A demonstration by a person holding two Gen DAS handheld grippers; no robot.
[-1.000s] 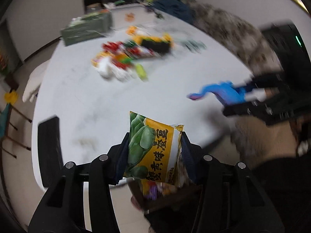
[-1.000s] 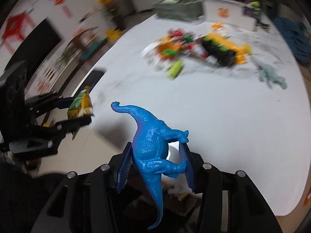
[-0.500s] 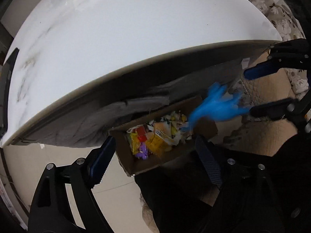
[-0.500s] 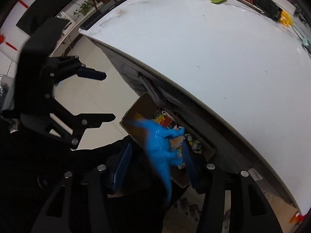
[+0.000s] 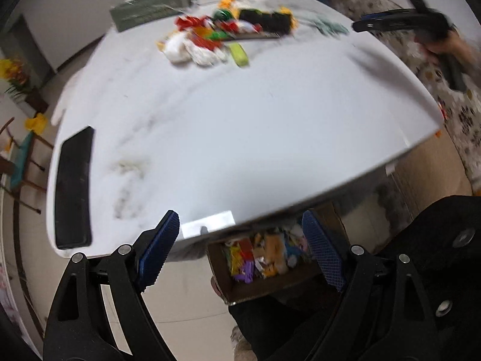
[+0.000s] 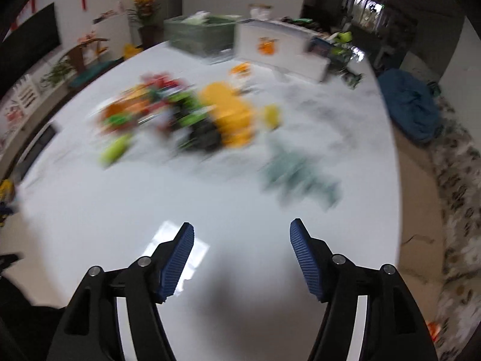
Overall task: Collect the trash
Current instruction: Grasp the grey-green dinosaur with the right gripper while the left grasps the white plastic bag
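My left gripper (image 5: 240, 225) hangs open and empty off the near table edge, over a cardboard box (image 5: 270, 287) on the floor holding several colourful wrappers. My right gripper (image 6: 240, 228) is above the white marble table (image 6: 228, 198); its jaws are opening with nothing between them. In the left wrist view it shows blurred at the far right, one of its fingers (image 5: 378, 19) dark blue, held by a hand (image 5: 451, 48). A pile of wrappers and toys (image 5: 216, 36) (image 6: 180, 117) lies at the far side. A grey-green toy dinosaur (image 6: 297, 174) lies ahead of the right gripper.
A flat black slab (image 5: 73, 189) lies near the table's left edge. A green box (image 6: 198, 36) and a white box (image 6: 279, 51) stand at the far end. A patterned rug (image 6: 457, 180) covers the floor to the right. A dark-clothed leg (image 5: 436, 240) is beside the cardboard box.
The left gripper let go of the yellow-green snack bag and the right gripper released the blue dinosaur over the box. Both now stand empty, and the right gripper has swung back over the table.
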